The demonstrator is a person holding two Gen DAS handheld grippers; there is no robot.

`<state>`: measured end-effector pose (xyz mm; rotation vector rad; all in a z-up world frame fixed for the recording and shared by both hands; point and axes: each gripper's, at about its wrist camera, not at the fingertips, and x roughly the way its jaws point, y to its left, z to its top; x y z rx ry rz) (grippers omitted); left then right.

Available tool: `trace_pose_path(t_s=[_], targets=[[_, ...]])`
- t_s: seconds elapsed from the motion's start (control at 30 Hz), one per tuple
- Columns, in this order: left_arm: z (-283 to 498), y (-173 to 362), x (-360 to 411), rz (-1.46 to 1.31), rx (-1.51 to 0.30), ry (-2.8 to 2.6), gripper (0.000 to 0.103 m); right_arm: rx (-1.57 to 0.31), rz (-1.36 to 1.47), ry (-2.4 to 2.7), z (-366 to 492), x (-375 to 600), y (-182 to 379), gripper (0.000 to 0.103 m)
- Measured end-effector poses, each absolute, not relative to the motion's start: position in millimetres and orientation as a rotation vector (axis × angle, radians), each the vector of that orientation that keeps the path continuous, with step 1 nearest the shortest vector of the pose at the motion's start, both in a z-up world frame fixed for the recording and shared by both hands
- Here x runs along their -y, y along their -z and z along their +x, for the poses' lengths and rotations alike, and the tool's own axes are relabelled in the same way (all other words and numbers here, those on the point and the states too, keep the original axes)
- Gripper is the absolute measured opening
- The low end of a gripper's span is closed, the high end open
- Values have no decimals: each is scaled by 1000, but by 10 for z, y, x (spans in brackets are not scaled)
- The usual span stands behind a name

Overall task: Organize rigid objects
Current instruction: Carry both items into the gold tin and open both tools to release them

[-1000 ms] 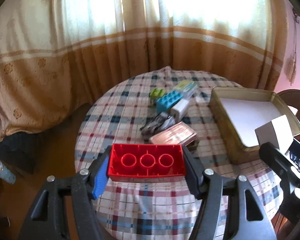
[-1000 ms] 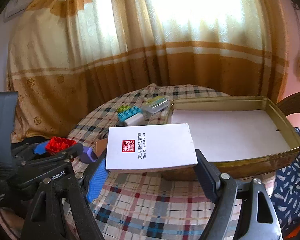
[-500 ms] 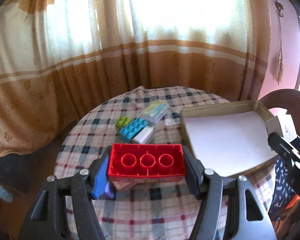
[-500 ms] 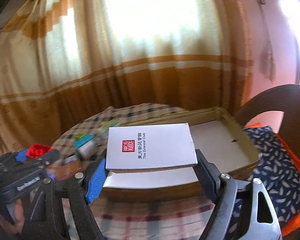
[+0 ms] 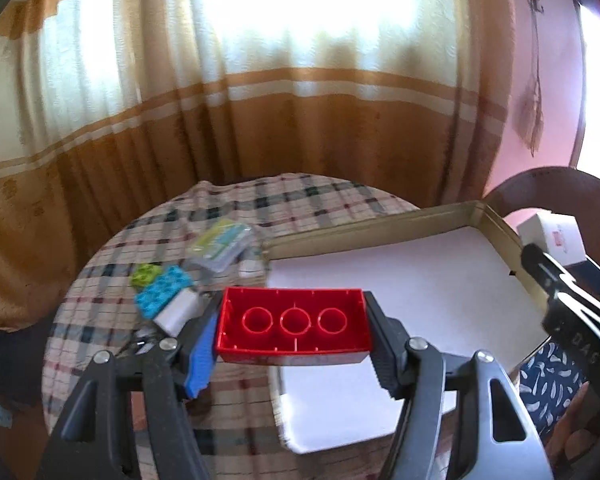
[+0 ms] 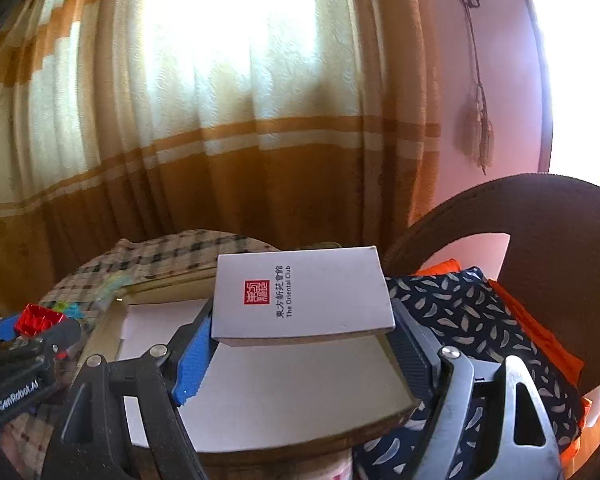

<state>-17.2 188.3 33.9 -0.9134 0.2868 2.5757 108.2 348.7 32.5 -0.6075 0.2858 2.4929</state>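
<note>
Tongs (image 5: pixel 294 330) around red brick (image 5: pixel 294 326).

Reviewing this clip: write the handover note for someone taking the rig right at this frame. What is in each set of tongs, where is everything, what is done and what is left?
Left tongs: shut on the red brick, studs down, held above the near left part of the gold tray.
Right tongs: shut on the white box, held over the tray's right side.
The tray shows only its white liner; nothing is placed yet.
On the checked tablecloth, left of the tray: blue brick, green brick, white block, clear case.
Left to do: likely set both held items into the tray, then collect the rest.
</note>
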Motion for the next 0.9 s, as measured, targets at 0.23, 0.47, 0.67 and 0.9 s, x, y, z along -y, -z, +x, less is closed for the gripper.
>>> trace_pose_path(t_s=[0.23, 0.47, 0.67, 0.9], targets=[[-262, -151, -2165, -974, -332, -2541, 65, -280, -657, -2470, 1001, -3599, -202, 82], [-347, -36, -2248, -1027, -338, -2539, 65, -307, -699, -2476, 902, -3638, -95, 82], [-393, 6, -2274, -1037, -353, -2547, 65, -327, -724, -2470, 859, -3686, -30, 82], [-368, -36, -2206, -1002, -330, -2597, 102, -369, -876, -2430, 705, -3740, 108, 89]])
